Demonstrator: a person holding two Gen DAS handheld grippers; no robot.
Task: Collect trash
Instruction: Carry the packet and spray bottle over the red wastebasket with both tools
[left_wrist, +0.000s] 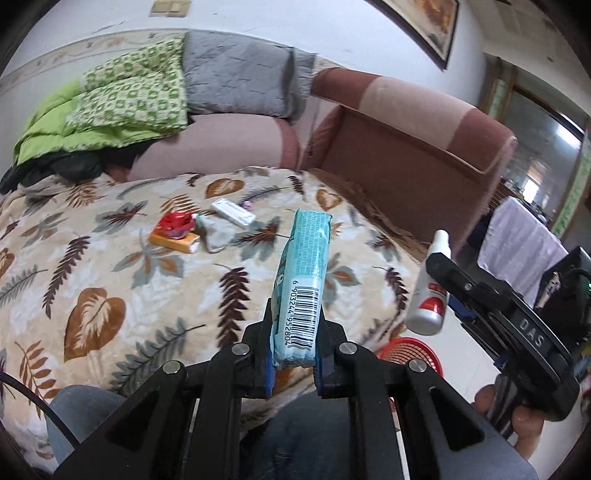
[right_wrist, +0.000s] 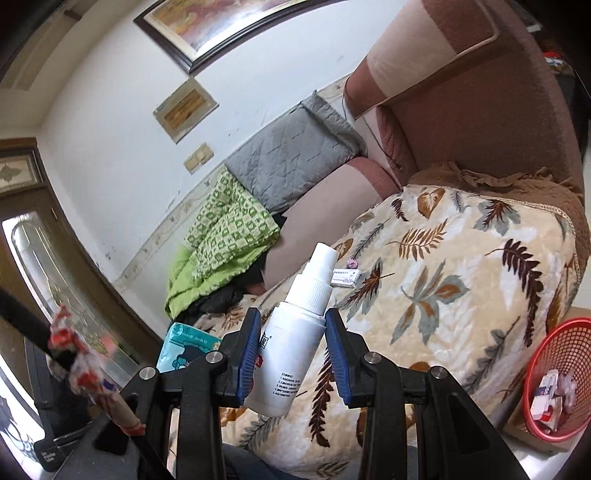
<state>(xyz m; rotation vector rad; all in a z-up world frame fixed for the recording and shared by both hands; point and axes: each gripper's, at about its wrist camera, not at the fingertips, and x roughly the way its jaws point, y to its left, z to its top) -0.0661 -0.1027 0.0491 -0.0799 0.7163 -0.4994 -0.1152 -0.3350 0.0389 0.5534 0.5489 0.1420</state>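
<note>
Nearest the lens, my left gripper (left_wrist: 293, 354) was clamped on a pale blue tissue packet (left_wrist: 303, 284), barcode side up, held above the leaf-print blanket (left_wrist: 110, 266). My right gripper (right_wrist: 291, 354) gripped a white spray bottle (right_wrist: 291, 347), nozzle pointing away, tilted. On the blanket, well apart from both: an orange box (left_wrist: 171, 242) with a red wrapper (left_wrist: 176, 223) on top, and a white box (left_wrist: 232, 211). A red mesh basket (right_wrist: 554, 332) holding scraps stood on the floor beside the sofa (right_wrist: 480, 122).

Blanket front: bare leaf-print blanket (left_wrist: 110, 280), passable.
Blanket middle: orange box (left_wrist: 173, 242), white box (left_wrist: 233, 211) clustered.
Right: sofa arm (left_wrist: 413, 147) blocking; red basket (right_wrist: 557, 380) below, top open.
</note>
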